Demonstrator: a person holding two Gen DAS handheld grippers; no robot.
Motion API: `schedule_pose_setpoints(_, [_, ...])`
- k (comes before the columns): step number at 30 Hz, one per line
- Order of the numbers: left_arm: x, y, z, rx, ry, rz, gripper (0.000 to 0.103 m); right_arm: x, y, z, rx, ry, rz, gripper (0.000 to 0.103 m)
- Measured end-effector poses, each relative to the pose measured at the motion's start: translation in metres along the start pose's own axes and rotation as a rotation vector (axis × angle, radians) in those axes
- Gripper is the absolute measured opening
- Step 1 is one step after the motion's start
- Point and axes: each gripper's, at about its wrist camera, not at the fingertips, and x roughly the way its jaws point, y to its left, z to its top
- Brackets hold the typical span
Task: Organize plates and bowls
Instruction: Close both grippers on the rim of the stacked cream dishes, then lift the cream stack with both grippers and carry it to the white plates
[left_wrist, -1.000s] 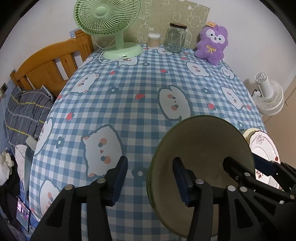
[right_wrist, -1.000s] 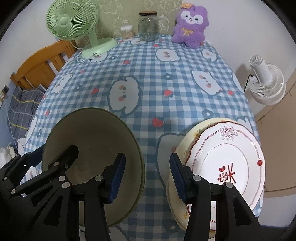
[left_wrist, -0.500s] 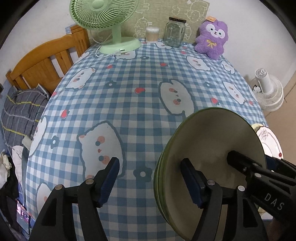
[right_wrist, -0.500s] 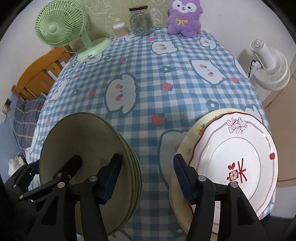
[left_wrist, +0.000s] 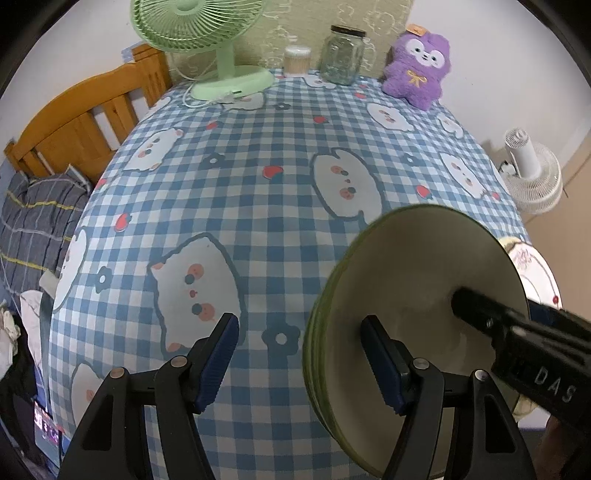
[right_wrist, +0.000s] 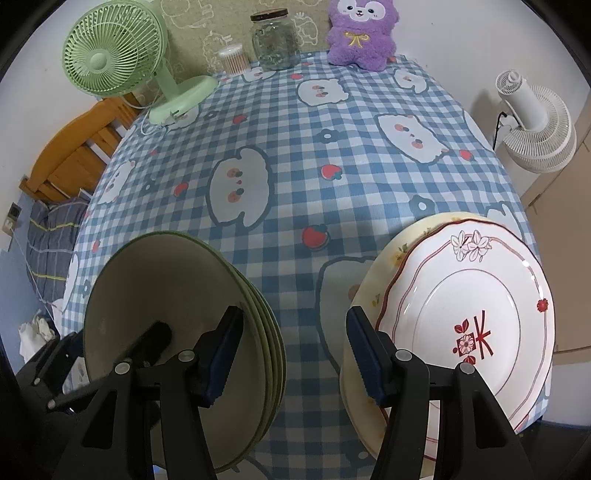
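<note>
Left claw (left_wrist: 299, 360): wide open. I hold nothing in it. Its right finger sits over the green plates; I cannot tell if it touches them.
Green plates (right_wrist: 177, 317): a stack of round plates, dull cream on top with thin green rims. I can count about four rims. They lie near me on the left part of the table (right_wrist: 332, 140).
Right claw (right_wrist: 293, 354): wide open too, and it holds nothing. It hangs over the cloth, between the two stacks.
White plate (right_wrist: 469, 317): wavy red rim, a white flower at the far edge, a red mark near me. It lies on top of a yellow plate (right_wrist: 384, 258), near me on the right.
How they feel: I think they are hard, smooth and a bit heavy. They could slip, and they would break if they fell.
Where to grab: I would pinch a plate at its rim, one finger on top and one under.
Watch out: the white plate is close to the table's right edge.
</note>
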Motion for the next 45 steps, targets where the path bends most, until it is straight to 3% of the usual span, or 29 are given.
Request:
schedule_pose_setpoints(27, [0.01, -0.02, 0.003, 0.055, -0.017, -0.073, 0.064, 0.022, 0.014, -0.002, 0.02, 0.014, 0.035, 0.061])
schedule_pose_setpoints(32, [0.009, -0.023, 0.0, 0.068, -0.019, -0.095, 0.057, 0.02, 0.02, -0.003, 0.01, 0.016, 0.041, 0.05])
schedule_pose_setpoints(45, [0.01, -0.019, 0.0, 0.036, -0.002, -0.138, 0.056, 0.018, 0.029, -0.004, -0.005, 0.012, 0.022, 0.051])
